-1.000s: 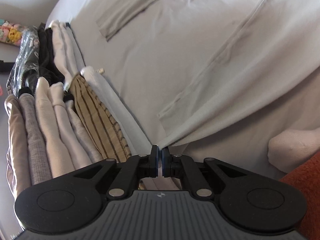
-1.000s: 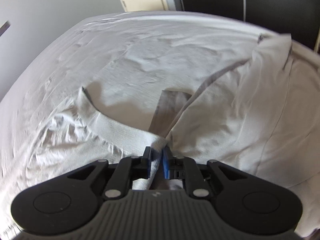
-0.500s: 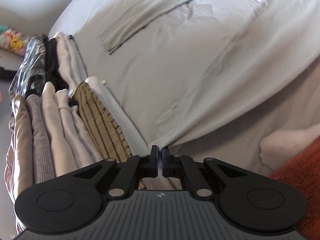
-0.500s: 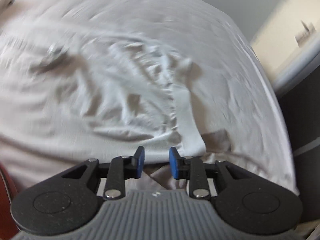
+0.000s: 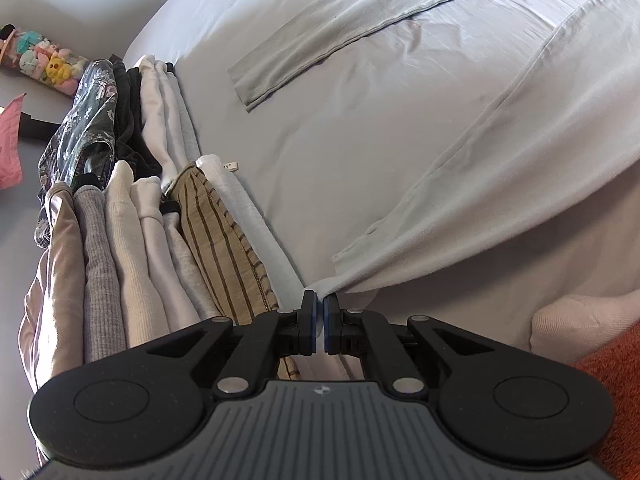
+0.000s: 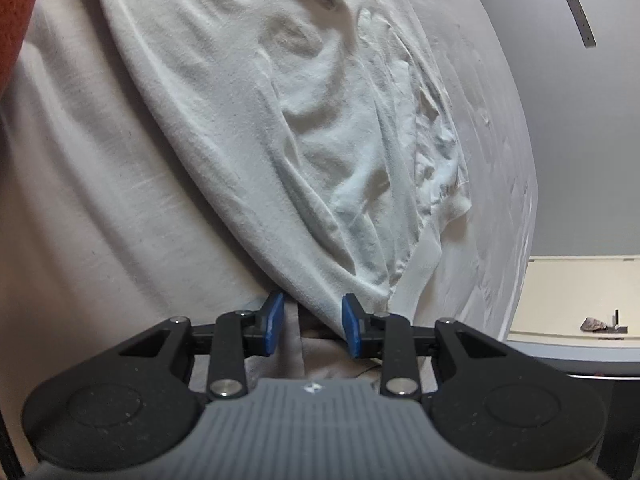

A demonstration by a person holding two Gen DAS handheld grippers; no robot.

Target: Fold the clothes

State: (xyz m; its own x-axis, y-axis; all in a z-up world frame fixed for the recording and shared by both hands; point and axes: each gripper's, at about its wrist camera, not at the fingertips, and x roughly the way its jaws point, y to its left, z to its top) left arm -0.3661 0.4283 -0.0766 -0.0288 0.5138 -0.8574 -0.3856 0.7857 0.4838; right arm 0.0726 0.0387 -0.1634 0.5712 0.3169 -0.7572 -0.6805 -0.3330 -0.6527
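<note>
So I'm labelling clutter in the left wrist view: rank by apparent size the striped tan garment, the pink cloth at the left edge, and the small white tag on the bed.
1. striped tan garment, though nearest the camera
2. pink cloth, cut off by the frame
3. white tag

Probably bedroom: bed (image 5: 360, 168), folded clothes (image 5: 132, 240).

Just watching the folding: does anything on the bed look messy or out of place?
The pale garment before the open right claw lies bunched and wrinkled, not flat. The left claw pinches its corner. The folded stack looks tidy.
</note>
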